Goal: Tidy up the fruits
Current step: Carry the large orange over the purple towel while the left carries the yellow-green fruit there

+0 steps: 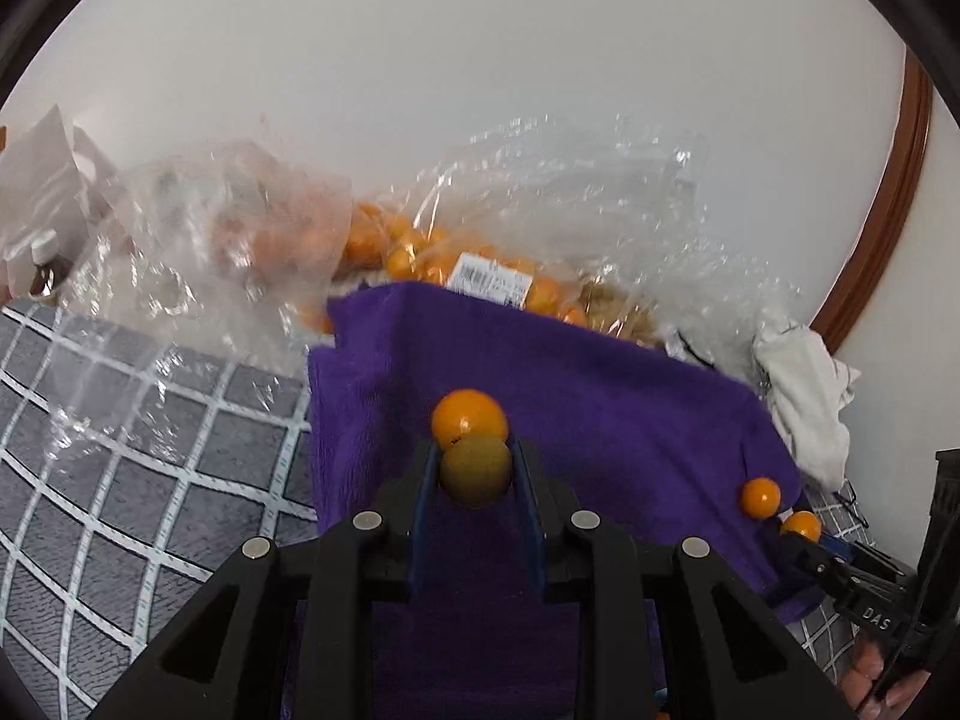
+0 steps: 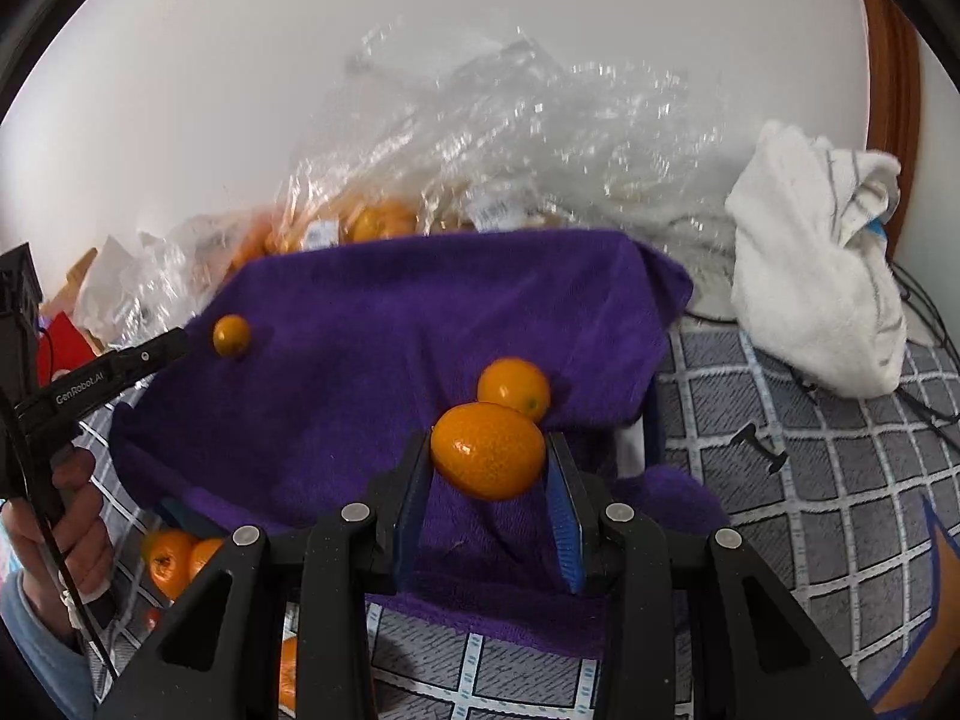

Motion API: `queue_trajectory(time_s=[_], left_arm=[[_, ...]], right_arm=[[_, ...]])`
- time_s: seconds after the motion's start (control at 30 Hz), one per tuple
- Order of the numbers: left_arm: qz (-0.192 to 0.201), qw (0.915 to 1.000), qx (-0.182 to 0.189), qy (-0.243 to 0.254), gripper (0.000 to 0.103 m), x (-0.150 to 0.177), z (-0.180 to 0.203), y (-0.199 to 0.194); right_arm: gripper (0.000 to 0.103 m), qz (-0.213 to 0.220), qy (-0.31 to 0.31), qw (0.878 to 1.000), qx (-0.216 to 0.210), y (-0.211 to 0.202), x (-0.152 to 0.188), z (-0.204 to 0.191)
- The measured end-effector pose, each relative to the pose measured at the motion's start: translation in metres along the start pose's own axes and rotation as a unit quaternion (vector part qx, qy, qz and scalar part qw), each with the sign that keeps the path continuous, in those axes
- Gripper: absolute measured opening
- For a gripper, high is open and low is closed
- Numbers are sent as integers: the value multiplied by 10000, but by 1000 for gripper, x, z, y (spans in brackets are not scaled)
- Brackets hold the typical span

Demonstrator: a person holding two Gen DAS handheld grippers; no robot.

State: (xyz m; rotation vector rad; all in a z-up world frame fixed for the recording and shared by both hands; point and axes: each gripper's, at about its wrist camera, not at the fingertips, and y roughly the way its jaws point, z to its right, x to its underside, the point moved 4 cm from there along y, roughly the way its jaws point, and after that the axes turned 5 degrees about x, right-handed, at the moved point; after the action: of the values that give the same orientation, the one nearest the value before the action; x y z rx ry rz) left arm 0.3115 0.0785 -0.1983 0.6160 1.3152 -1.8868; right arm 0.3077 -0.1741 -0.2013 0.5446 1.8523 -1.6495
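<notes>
- Left gripper (image 1: 475,471): fingers closed on a dull olive-orange kumquat (image 1: 475,469), low centre of the left view, above the purple towel (image 1: 600,396).
- A brighter fruit (image 1: 469,420) sits just beyond the held one, touching it in the frame; whether they truly touch cannot be told.
- Right gripper (image 2: 487,459): fingers clamped on a bright orange kumquat (image 2: 487,451), centre of the right view, over the same towel.
- A second fruit (image 2: 514,389) lies on the towel just behind the right-held one, up and to the right.
- In the right view a small fruit (image 2: 231,335) shows at the towel's left part, by the left gripper's tip; it cannot be told whether it is gripped.
- Clear bag (image 1: 498,276) of more kumquats lies behind the towel's far edge, upper centre.
- A white cloth (image 2: 822,264) is bunched at the right of the right view, on the grey checked cover (image 2: 810,468).
- More oranges (image 2: 174,558) show at the lower left of the right view, under the towel's edge.
</notes>
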Motion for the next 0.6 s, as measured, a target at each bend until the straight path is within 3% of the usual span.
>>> queue_trajectory(time_s=[0.5,0.6], left_arm=[[-242,9979,-433,408,24,5,5,16],[-244,9980,-419,414,24,5,3,15]], right_arm=[[38,-82,-62,9998,195,6,5,-2],[48,24,-35,9999,167,0,4,-4]])
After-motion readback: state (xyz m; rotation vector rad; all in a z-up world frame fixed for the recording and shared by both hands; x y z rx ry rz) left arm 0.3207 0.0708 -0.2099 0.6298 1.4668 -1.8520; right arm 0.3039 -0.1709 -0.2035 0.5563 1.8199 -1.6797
